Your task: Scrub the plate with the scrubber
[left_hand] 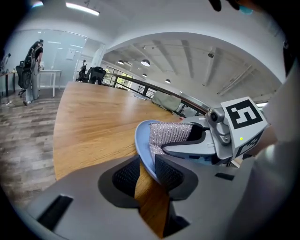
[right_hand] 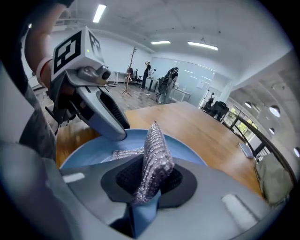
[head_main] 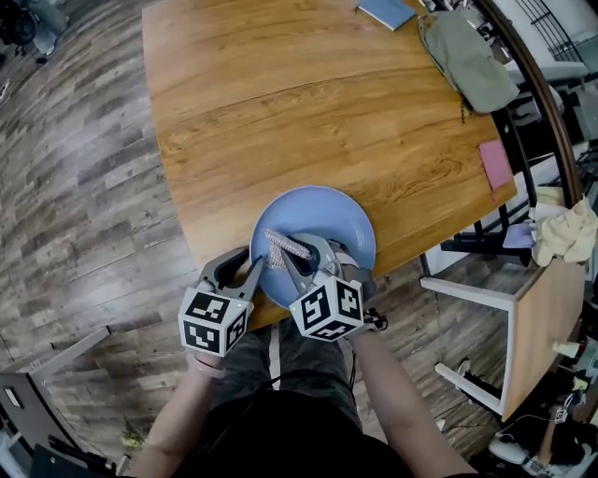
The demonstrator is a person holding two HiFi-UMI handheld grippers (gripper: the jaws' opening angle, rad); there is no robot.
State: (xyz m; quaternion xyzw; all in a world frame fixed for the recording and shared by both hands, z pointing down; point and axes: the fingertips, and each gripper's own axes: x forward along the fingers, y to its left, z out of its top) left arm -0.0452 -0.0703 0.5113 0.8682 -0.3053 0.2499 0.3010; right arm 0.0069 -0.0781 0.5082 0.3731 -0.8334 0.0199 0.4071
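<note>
Both grippers angle down and forward, side by side at the near edge of the counter (head_main: 280, 112). The left gripper (left_hand: 147, 164) is released, its jaws apart astride the rim of the blue plate (head_main: 336, 219). The right gripper (right_hand: 149, 176) is clenched on the silver mesh scrubber (right_hand: 154, 154), which is over the plate's inside. The plate overhangs the counter edge.

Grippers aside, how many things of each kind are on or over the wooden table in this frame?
blue plate: 1
silvery scrubber: 1
blue notebook: 1
olive green bag: 1
pink pad: 1
Total: 5
</note>
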